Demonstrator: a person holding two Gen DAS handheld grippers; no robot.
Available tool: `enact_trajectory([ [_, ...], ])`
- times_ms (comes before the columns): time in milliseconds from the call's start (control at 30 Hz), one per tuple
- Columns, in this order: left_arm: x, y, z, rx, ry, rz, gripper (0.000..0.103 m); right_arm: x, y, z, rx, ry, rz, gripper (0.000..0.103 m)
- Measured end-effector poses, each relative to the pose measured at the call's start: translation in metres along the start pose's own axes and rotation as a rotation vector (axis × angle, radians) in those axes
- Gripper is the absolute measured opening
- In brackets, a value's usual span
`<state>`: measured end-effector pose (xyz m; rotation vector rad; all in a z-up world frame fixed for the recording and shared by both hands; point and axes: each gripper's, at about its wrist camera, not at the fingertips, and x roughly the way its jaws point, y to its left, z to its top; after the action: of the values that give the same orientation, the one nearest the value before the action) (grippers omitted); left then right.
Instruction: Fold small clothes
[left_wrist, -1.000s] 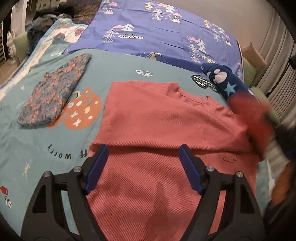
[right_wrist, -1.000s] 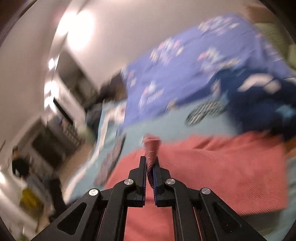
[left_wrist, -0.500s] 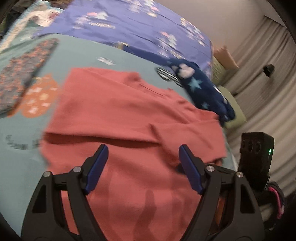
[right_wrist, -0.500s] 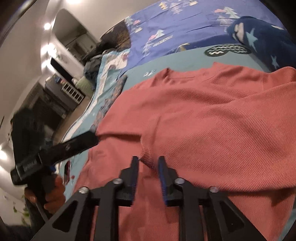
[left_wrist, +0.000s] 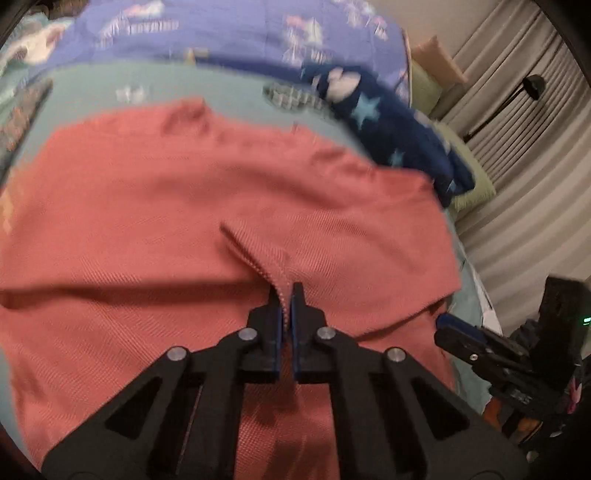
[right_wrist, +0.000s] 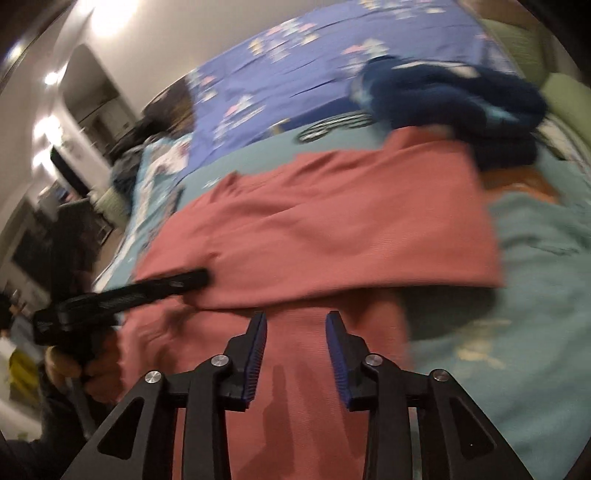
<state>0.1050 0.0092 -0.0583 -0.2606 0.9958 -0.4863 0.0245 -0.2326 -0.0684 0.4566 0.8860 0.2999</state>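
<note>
A salmon-red ribbed shirt (left_wrist: 155, 206) lies spread on the teal bed cover, with a sleeve folded over its middle. My left gripper (left_wrist: 285, 291) is shut on the cuff edge of that folded sleeve. In the right wrist view the shirt (right_wrist: 332, 229) fills the middle. My right gripper (right_wrist: 296, 321) is open and empty just above the shirt's lower part. The left gripper (right_wrist: 199, 277) shows there at the left, resting on the shirt.
A dark blue star-patterned garment (left_wrist: 391, 122) lies at the shirt's far right corner, also in the right wrist view (right_wrist: 461, 99). A purple tree-print sheet (left_wrist: 221, 26) covers the far bed. A floral garment (left_wrist: 22, 110) lies at the left. Curtains (left_wrist: 535, 155) hang at the right.
My left gripper went from open to shut on the sleeve cuff. My right gripper let go of the sleeve, opened and drew back. The sleeve now lies folded across the shirt.
</note>
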Motion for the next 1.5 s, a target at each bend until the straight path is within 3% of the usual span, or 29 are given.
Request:
enact_trajectory([
  [167, -0.064, -0.012, 0.041, 0.071, -0.181, 0.015, 0.005, -0.016, -0.026, 0.002, 0.05, -0.032, -0.121, 0.045],
  [267, -0.092, -0.004, 0.058, 0.097, -0.252, 0.07, 0.005, -0.014, -0.03, 0.005, 0.054, -0.025, -0.169, 0.052],
  [433, -0.12, 0.026, 0.071, 0.094, -0.325, 0.186, 0.005, -0.004, -0.022, 0.007, 0.028, 0.006, -0.175, 0.054],
  [633, -0.11, 0.078, 0.065, 0.014, -0.286, 0.282, 0.005, 0.014, -0.006, 0.01, -0.035, 0.029, -0.205, 0.055],
  [933, -0.075, 0.12, 0.039, -0.072, -0.166, 0.279, 0.005, 0.015, -0.006, 0.016, -0.02, 0.038, -0.191, 0.055],
  [967, -0.075, 0.122, 0.037, -0.075, -0.162, 0.283, 0.008, 0.014, -0.007, 0.017, -0.018, 0.036, -0.187, 0.056],
  [1033, -0.075, 0.126, 0.033, -0.08, -0.159, 0.313, 0.03, 0.012, -0.008, 0.02, -0.012, 0.029, -0.187, 0.056],
  [1100, -0.078, 0.129, 0.032, -0.088, -0.173, 0.34, 0.045, 0.011, -0.008, 0.023, -0.014, 0.024, -0.194, 0.057],
  [1300, -0.083, 0.146, 0.037, -0.14, -0.184, 0.338, 0.047, 0.014, -0.005, 0.029, -0.033, 0.026, -0.191, 0.058],
  [1500, -0.065, 0.148, 0.043, -0.128, -0.141, 0.347, 0.047, 0.013, -0.016, 0.057, 0.023, -0.018, -0.169, 0.058],
])
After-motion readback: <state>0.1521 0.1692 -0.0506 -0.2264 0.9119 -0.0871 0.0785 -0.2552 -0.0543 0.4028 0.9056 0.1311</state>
